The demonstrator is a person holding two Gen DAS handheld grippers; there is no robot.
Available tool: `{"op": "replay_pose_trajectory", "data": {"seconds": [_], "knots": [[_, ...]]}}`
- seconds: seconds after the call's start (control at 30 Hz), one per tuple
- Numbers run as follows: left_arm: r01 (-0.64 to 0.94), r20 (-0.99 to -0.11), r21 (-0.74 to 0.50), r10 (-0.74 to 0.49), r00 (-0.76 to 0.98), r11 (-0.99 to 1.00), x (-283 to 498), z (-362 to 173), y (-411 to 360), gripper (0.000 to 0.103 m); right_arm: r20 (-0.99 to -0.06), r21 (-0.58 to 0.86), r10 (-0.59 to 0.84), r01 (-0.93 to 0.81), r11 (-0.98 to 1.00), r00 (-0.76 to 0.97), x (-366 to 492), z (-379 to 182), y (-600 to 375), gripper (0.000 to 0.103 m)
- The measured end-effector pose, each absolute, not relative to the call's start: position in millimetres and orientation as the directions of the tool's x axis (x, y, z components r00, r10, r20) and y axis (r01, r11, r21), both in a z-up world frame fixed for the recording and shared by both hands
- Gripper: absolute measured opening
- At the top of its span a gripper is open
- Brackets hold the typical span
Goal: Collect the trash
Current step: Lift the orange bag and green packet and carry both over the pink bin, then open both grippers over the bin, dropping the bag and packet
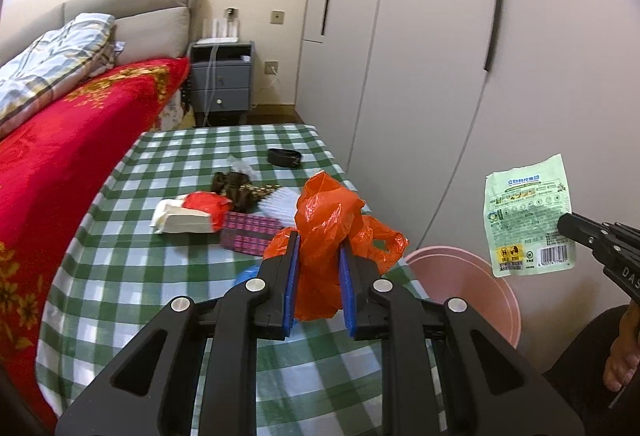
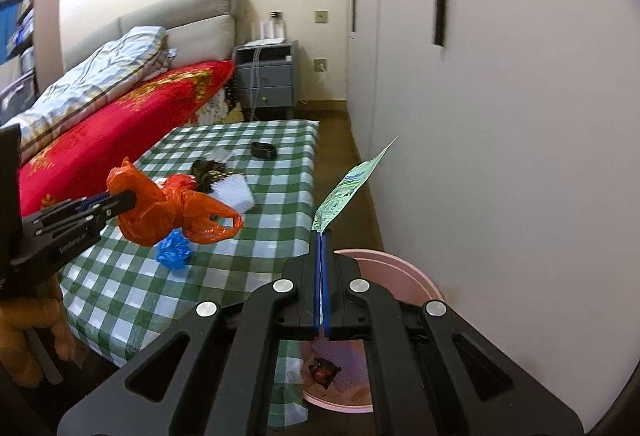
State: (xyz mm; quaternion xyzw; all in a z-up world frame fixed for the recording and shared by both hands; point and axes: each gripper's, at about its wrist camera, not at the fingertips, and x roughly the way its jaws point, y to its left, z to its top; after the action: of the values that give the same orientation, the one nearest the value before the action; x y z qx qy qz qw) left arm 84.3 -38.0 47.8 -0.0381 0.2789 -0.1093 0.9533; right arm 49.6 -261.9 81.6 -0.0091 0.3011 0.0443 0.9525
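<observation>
My left gripper (image 1: 319, 242) is shut on a crumpled orange plastic bag (image 1: 332, 232), held above the checked table; from the right wrist the same bag (image 2: 176, 210) hangs from that gripper (image 2: 134, 202). My right gripper (image 2: 322, 234) is shut on a flat green printed wrapper (image 2: 348, 188), which stands edge-on above the pink bin (image 2: 404, 268). Seen from the left wrist, the wrapper (image 1: 528, 216) hangs over the bin (image 1: 472, 280) off the table's right edge, pinched by the right gripper (image 1: 564, 224). A dark wrapper (image 2: 322, 372) lies inside the bin.
On the green checked tablecloth (image 1: 132, 276) lie a tissue pack (image 1: 184, 222), a pink patterned box (image 1: 250, 232), a white ridged piece (image 1: 280, 208), brown scraps (image 1: 234, 188), a black band (image 1: 285, 157) and a blue scrap (image 2: 174, 248). A red-covered bed (image 1: 60, 156) flanks the left, white wardrobe doors (image 1: 440, 76) the right.
</observation>
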Motion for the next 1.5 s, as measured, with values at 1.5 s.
{"op": "replay_pose_trajectory", "data": {"seconds": [1.5], "knots": [[0.402, -0.64, -0.19, -0.424, 0.641, 0.896, 156, -7, -183, 0.026, -0.649, 0.015, -0.083, 0.121, 0.993, 0.757, 98, 46, -308, 0.003]]}}
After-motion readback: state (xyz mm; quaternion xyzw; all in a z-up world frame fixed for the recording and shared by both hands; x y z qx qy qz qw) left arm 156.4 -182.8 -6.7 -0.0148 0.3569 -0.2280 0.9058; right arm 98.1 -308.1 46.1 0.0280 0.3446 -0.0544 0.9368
